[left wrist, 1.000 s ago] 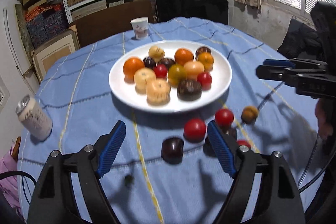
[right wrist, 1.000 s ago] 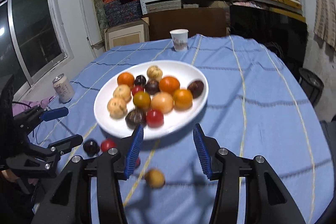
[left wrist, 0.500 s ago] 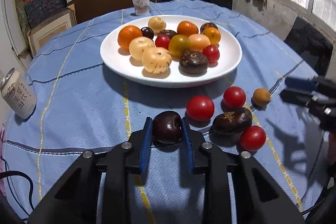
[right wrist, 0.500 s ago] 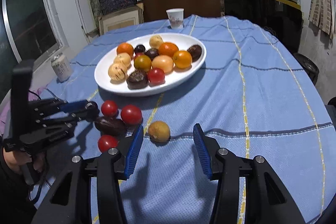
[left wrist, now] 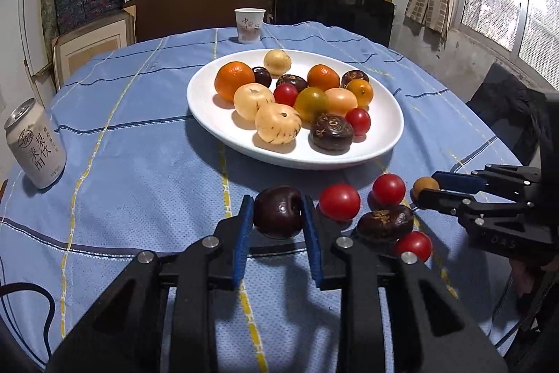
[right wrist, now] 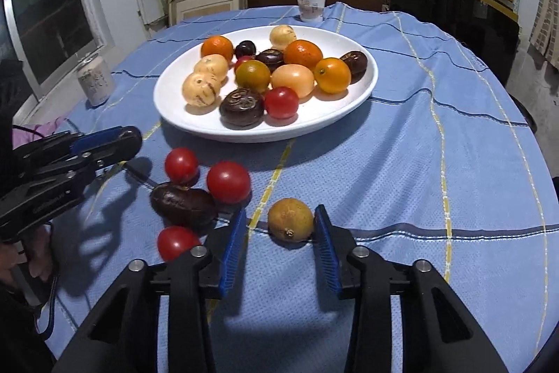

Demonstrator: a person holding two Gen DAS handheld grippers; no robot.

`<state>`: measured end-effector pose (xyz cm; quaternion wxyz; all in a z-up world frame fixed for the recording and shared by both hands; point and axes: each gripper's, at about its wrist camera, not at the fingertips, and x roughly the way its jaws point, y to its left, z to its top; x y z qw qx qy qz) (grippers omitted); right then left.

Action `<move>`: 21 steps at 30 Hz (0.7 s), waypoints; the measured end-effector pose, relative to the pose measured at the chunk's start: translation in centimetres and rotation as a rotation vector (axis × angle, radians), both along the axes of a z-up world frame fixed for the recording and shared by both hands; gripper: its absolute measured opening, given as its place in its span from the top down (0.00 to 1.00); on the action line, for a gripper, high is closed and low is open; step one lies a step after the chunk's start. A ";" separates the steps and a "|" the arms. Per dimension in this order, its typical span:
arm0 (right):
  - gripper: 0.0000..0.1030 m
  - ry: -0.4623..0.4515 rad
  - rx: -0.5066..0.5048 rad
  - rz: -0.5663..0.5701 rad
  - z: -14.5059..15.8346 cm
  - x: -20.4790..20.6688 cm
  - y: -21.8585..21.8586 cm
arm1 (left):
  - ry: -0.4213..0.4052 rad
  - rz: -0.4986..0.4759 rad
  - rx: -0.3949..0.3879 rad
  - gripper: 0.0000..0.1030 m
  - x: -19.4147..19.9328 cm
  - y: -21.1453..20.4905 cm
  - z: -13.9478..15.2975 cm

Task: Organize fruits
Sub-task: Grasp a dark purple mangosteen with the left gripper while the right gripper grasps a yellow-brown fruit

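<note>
The left gripper (left wrist: 277, 208), low in the centre of its own view, is clamped on a dark plum (left wrist: 277, 215), with both blue pads pressed to its sides. Whether the plum sits on the blue tablecloth (left wrist: 139, 163) or is lifted off it cannot be told. In the right wrist view this gripper enters from the left edge side-on, and the plum is hard to make out at its tip. The right gripper (right wrist: 280, 215) has just been closing, with a yellow-brown fruit (right wrist: 290, 220) between its jaws. The pad on the right of the frame touches it and the other pad shows a narrow gap, so no grip is visible. Left of that fruit lie 3 red tomatoes (right wrist: 229, 182) and a wrinkled dark fruit (right wrist: 183, 203). The nearest tomato is partly covered by a gripper finger in both views. Further up the frame the white plate (left wrist: 209, 114) holds a heap of fruit, its smaller dark pieces half hidden behind the others. A paper cup (left wrist: 249, 25) stands beyond the plate. A drink can (left wrist: 35, 144) stands at the left, blurred in the right wrist view. Part of a hand (right wrist: 36, 256) shows at that view's left edge.
</note>
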<state>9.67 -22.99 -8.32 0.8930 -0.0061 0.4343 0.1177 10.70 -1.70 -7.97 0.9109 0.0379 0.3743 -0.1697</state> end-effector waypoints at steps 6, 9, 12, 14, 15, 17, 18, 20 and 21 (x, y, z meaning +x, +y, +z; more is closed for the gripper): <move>0.73 0.003 -0.011 0.008 -0.1 -0.3 0.0 | 0.002 -0.004 0.005 0.74 0.1 -0.1 0.0; 0.72 0.016 0.000 0.012 -0.3 -0.1 -0.1 | 0.002 -0.003 0.005 0.74 0.1 -0.2 0.0; 0.72 0.029 0.018 0.009 -0.4 0.1 -0.2 | 0.002 -0.002 0.004 0.74 0.0 -0.2 0.0; 0.72 0.038 0.014 0.019 -0.6 0.1 0.0 | 0.003 -0.002 0.005 0.74 0.0 -0.1 -0.1; 0.72 0.041 0.007 0.022 -0.6 0.1 0.1 | 0.004 -0.002 0.005 0.74 0.0 -0.1 -0.1; 0.73 0.027 0.005 0.027 -0.4 -0.2 0.2 | 0.005 -0.003 0.005 0.74 0.1 -0.1 -0.1; 0.73 0.002 0.003 0.023 0.0 -0.5 0.3 | 0.004 -0.002 0.005 0.74 0.1 -0.1 -0.1; 0.73 -0.029 -0.001 0.017 0.6 -0.8 0.2 | 0.001 -0.001 0.003 0.74 0.0 -0.1 0.0; 0.73 -0.037 0.000 0.016 0.9 -0.9 0.2 | -0.003 0.001 0.002 0.74 0.0 0.0 0.1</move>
